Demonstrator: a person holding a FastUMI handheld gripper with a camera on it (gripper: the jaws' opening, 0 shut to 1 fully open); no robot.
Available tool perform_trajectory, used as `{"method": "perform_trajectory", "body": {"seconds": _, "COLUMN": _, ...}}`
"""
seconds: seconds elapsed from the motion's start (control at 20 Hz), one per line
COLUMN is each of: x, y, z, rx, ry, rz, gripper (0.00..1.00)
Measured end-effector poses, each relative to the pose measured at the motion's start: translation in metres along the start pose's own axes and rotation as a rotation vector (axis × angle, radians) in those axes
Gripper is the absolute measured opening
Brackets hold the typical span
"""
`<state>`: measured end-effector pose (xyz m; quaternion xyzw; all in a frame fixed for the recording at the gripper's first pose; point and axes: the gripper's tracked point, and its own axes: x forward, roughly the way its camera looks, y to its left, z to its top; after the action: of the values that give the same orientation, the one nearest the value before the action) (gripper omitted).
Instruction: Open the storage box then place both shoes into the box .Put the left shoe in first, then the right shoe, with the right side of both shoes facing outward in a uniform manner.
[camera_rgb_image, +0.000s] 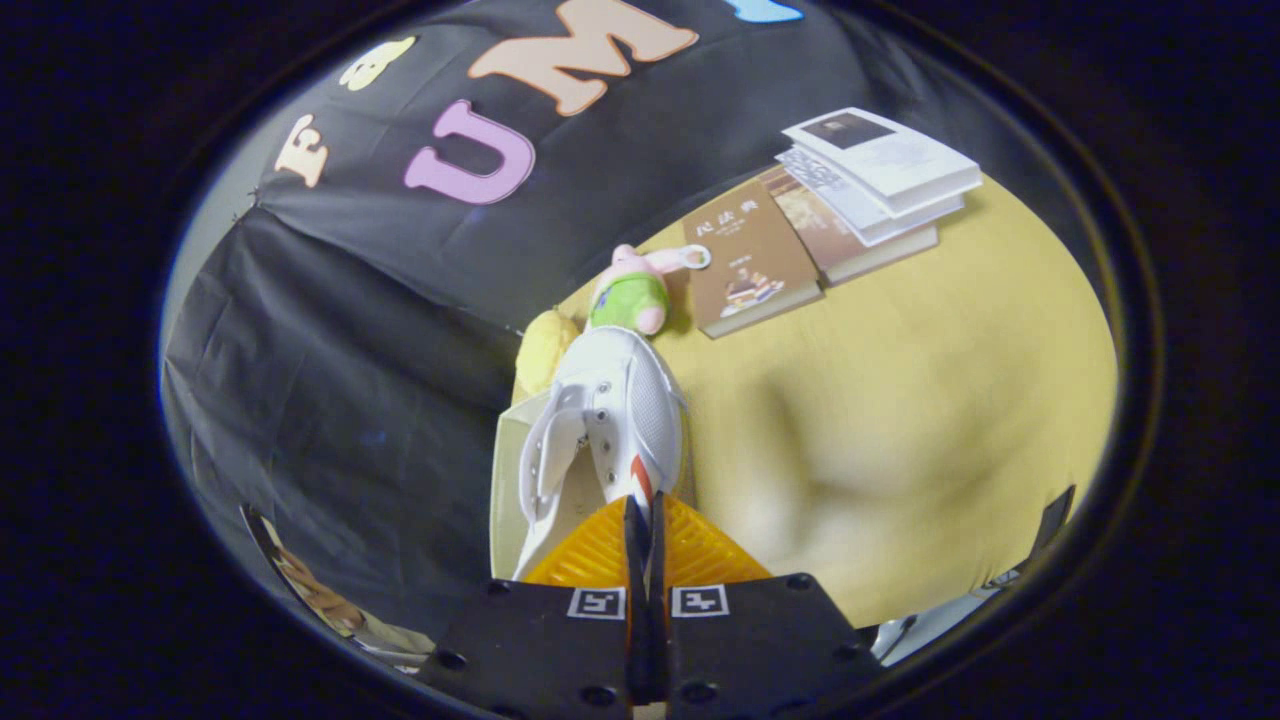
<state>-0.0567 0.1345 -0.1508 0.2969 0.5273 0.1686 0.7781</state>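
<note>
My gripper (643, 520) is shut on the heel edge of a white shoe (610, 420), with both fingers pressed together on the thin rim. The shoe hangs lifted ahead of the fingers, toe pointing away, its mesh side and a small red and dark mark facing right, laces and tongue facing left. Under and left of the shoe lies a pale flat panel (508, 490), maybe part of the storage box; I cannot tell which part. The whole view is tilted.
A yellow tabletop (900, 400) spreads to the right. Beyond the shoe sit a yellow plush (545, 350) and a pink and green plush toy (635, 290). A brown book (750, 265) and a stack of books (875, 180) lie farther off.
</note>
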Motion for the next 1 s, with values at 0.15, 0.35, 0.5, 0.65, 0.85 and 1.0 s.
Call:
{"method": "perform_trajectory", "body": {"seconds": 0.15, "x": 0.01, "y": 0.03, "z": -0.007, "rx": -0.025, "ry": 0.003, "rz": 0.021, "gripper": 0.03}}
{"method": "perform_trajectory", "body": {"seconds": 0.35, "x": 0.031, "y": 0.065, "z": -0.02, "rx": -0.039, "ry": 0.025, "rz": 0.048, "gripper": 0.03}}
{"method": "perform_trajectory", "body": {"seconds": 0.5, "x": 0.05, "y": 0.083, "z": -0.033, "rx": -0.048, "ry": 0.045, "rz": 0.051, "gripper": 0.03}}
{"method": "perform_trajectory", "body": {"seconds": 0.65, "x": 0.069, "y": 0.089, "z": -0.044, "rx": -0.056, "ry": 0.065, "rz": 0.032, "gripper": 0.03}}
{"method": "perform_trajectory", "body": {"seconds": 0.85, "x": 0.085, "y": 0.069, "z": -0.046, "rx": -0.093, "ry": 0.047, "rz": -0.042, "gripper": 0.04}}
{"method": "perform_trajectory", "body": {"seconds": 1.0, "x": 0.084, "y": 0.074, "z": -0.034, "rx": -0.071, "ry": -0.016, "rz": -0.008, "gripper": 0.53}}
